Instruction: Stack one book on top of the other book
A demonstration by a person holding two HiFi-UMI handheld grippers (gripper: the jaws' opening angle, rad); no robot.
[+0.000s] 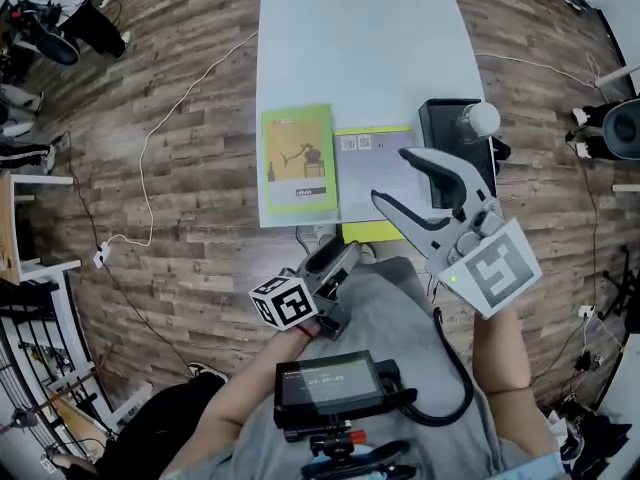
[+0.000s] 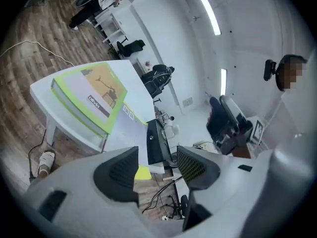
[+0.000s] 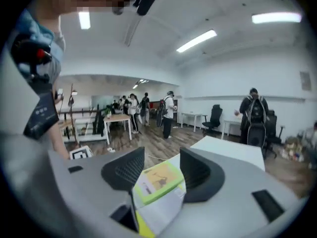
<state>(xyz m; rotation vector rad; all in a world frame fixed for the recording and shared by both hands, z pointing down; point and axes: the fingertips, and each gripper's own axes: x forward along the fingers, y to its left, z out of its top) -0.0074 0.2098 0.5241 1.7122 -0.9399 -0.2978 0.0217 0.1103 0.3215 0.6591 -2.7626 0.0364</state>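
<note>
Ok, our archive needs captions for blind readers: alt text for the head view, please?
Two books lie side by side on a white table, a green book left of a grey book, not yet stacked. Nearer the camera, the left hand-held gripper and right hand-held gripper hover open and empty.

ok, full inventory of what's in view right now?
table: 1, white, centre, on wooden floor
green book: 1, green cover, table's near edge, left
grey book: 1, grey with yellow border, flat, right of the green one
black device: 1, black with white ball, right of the books
cable: 1, white, floor left of table
people: several, far background
left gripper: 1, grey, open, empty, low by torso
right gripper: 1, grey, open, empty, above table's near edge
</note>
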